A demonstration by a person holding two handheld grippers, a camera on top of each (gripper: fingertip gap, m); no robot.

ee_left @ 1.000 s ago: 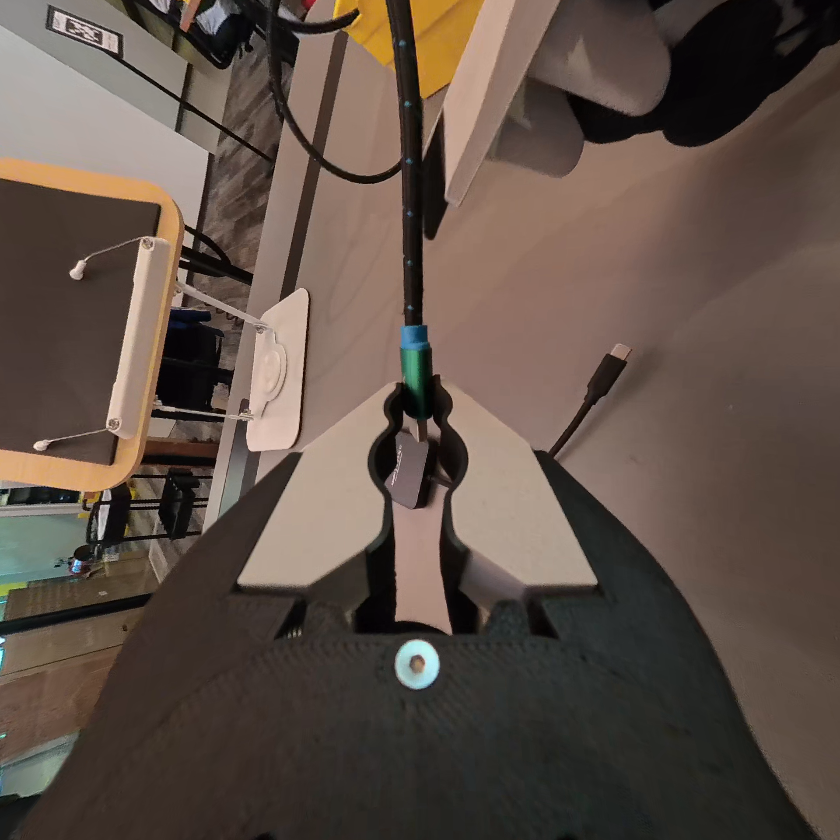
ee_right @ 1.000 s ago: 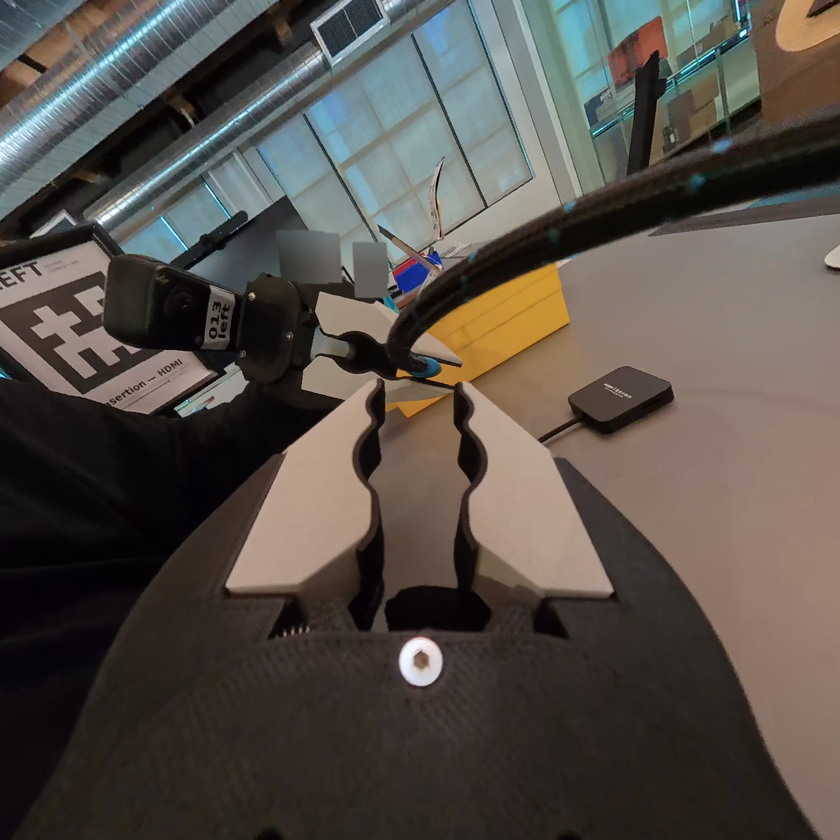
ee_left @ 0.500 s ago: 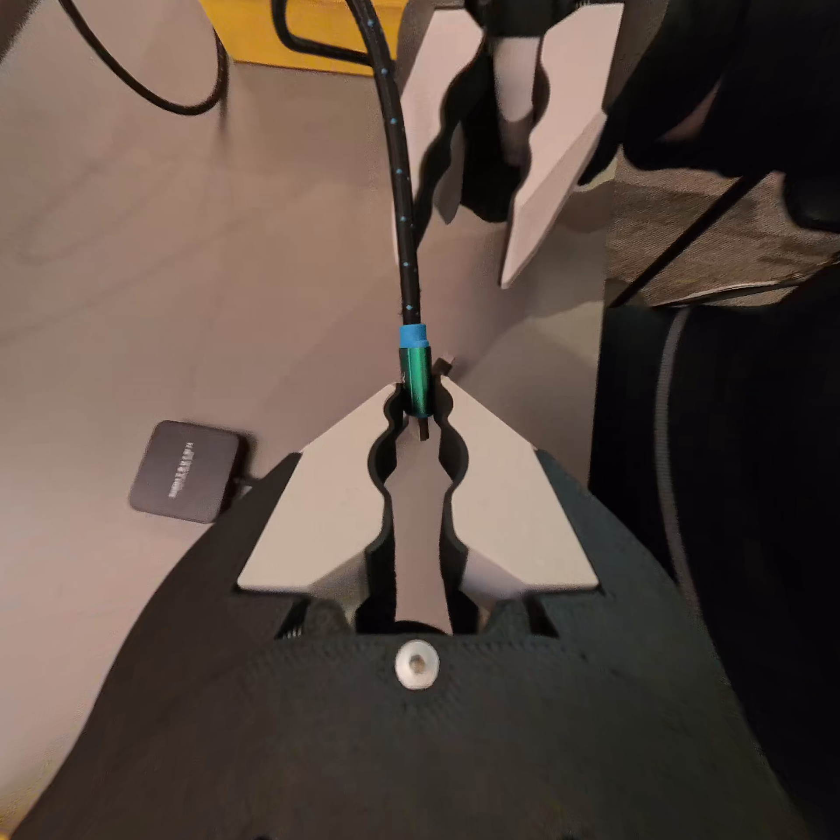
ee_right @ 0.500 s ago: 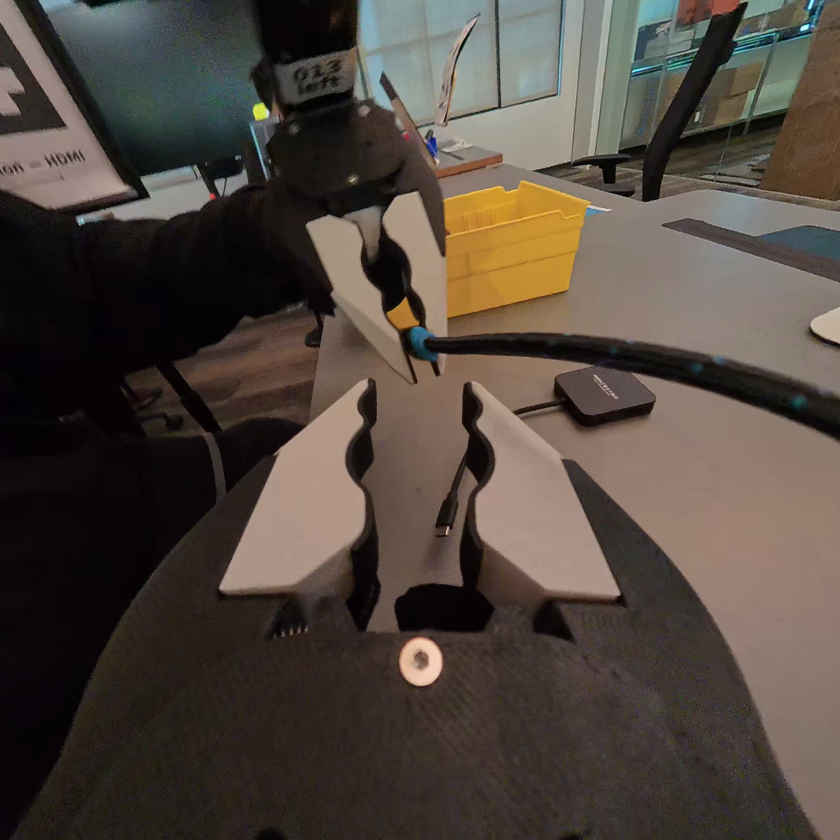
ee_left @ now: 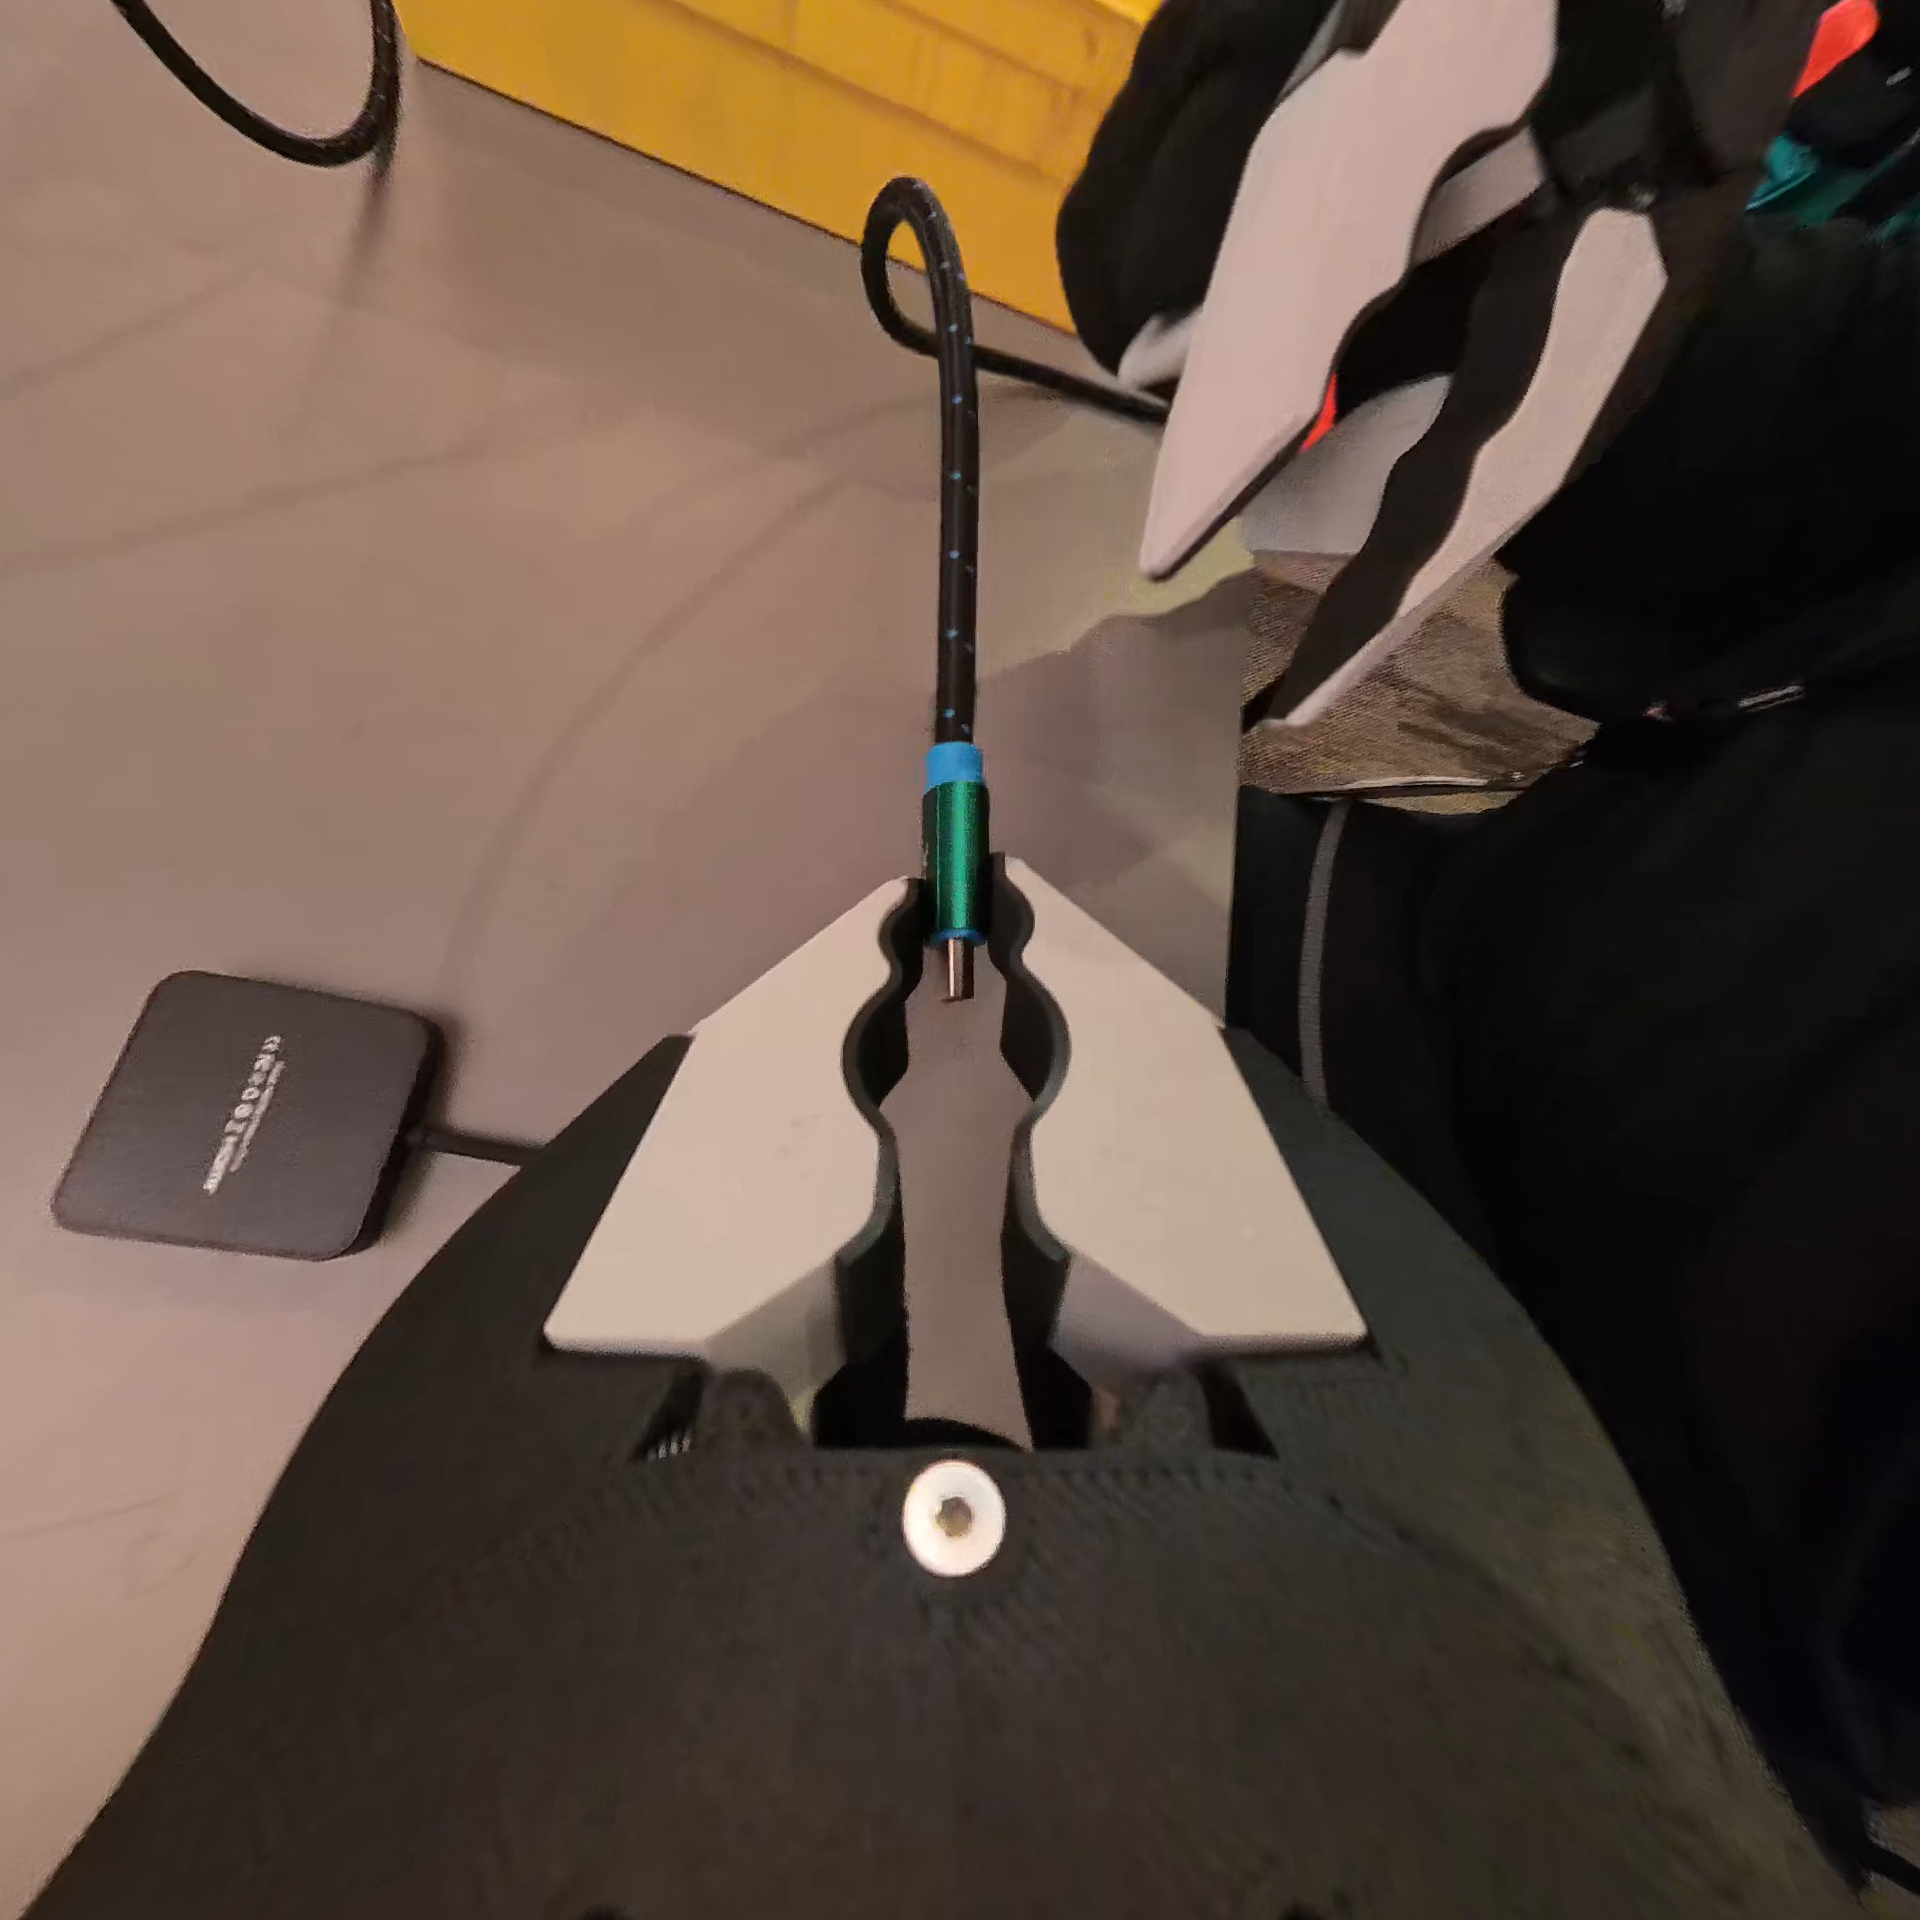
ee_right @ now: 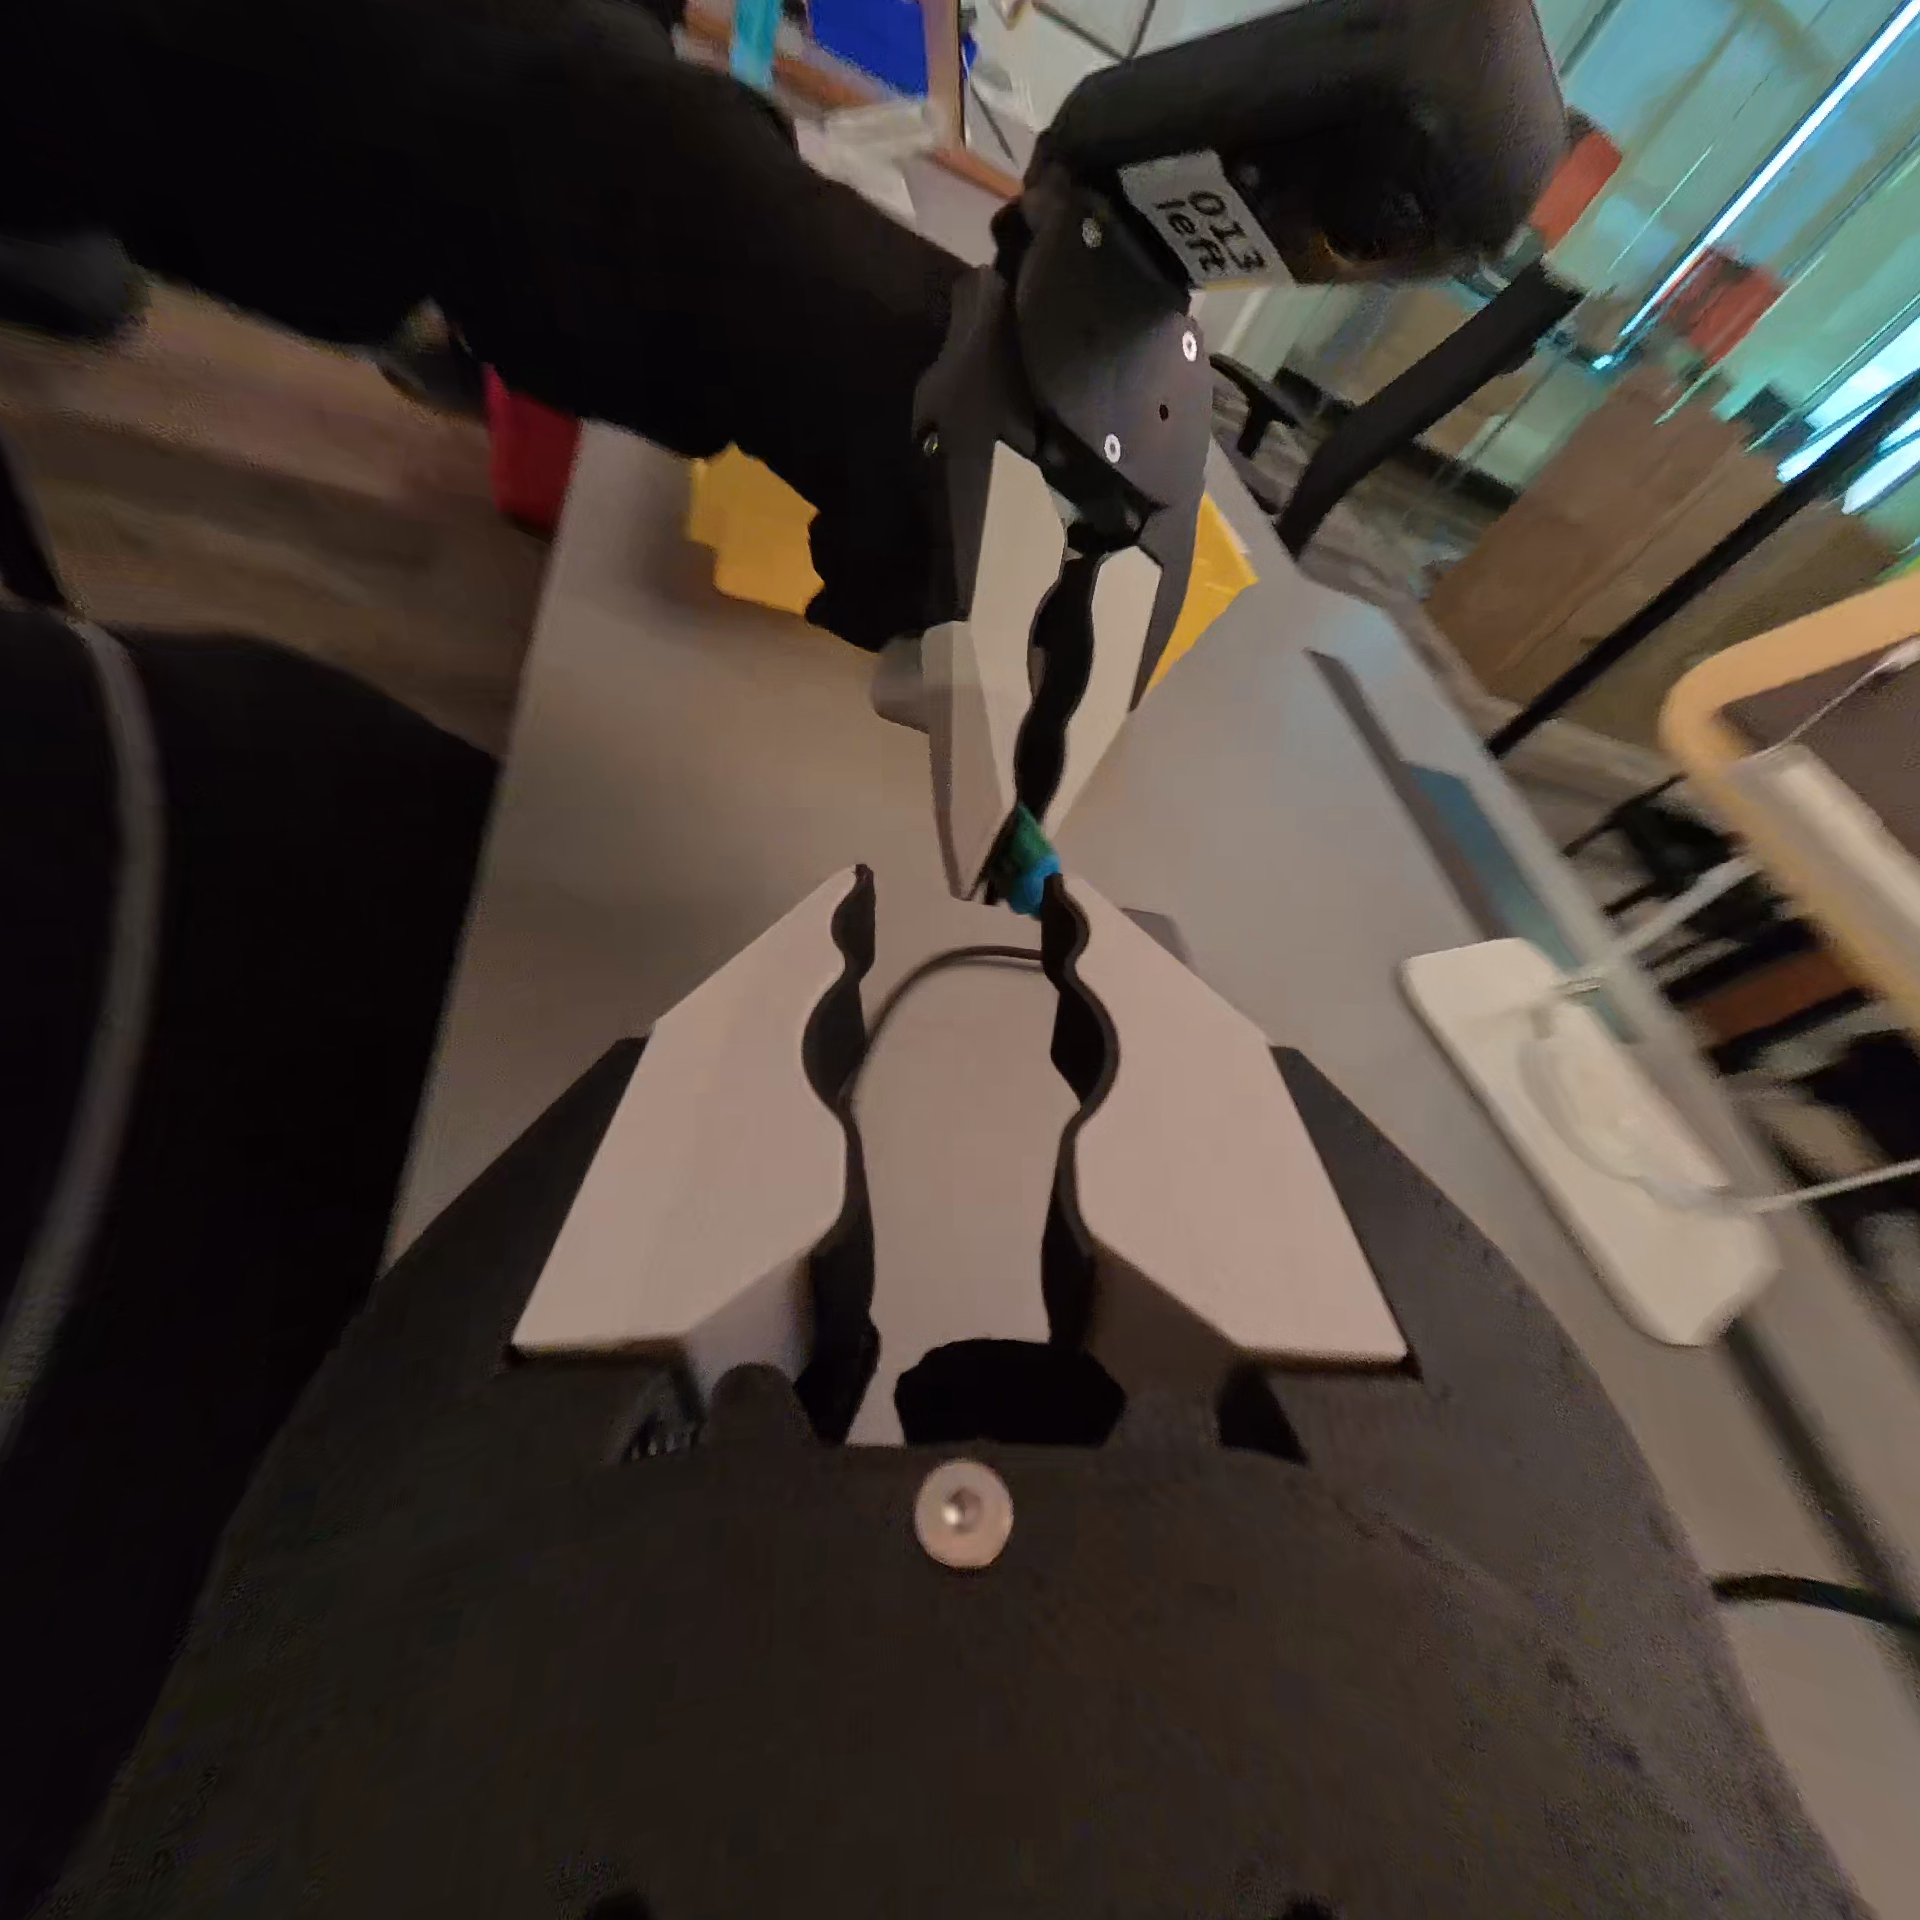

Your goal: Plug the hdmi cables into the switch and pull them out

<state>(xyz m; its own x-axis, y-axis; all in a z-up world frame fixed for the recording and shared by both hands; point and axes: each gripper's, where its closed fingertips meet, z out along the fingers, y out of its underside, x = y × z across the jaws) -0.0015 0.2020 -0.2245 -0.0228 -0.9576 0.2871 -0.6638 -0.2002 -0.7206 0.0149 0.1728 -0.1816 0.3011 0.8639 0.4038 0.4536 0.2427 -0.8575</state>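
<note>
Green plug (ee_left: 954, 871) with blue collar; black braided cable (ee_left: 958, 499) flecked blue. Matte black switch (ee_left: 245, 1114), pale lettering. Yellow bin (ee_left: 831, 114). Grey surface (ee_left: 416, 582). Grey-fingered, black-bodied left gripper (ee_left: 958, 896).

A yellow bin (ee_left: 831, 125) is sitting on the grey table (ee_left: 468, 623) at its far edge. A white flat pad (ee_right: 1579, 1132) is lying near the table's right side.

My own black gripper body hides the switch's thin lead (ee_left: 473, 1146) and the near table (ee_left: 520, 623), the braided cable (ee_left: 954, 499) passes behind my right gripper (ee_left: 1226, 644), and the white pad (ee_right: 1579, 1132) far right is motion-blurred.
</note>
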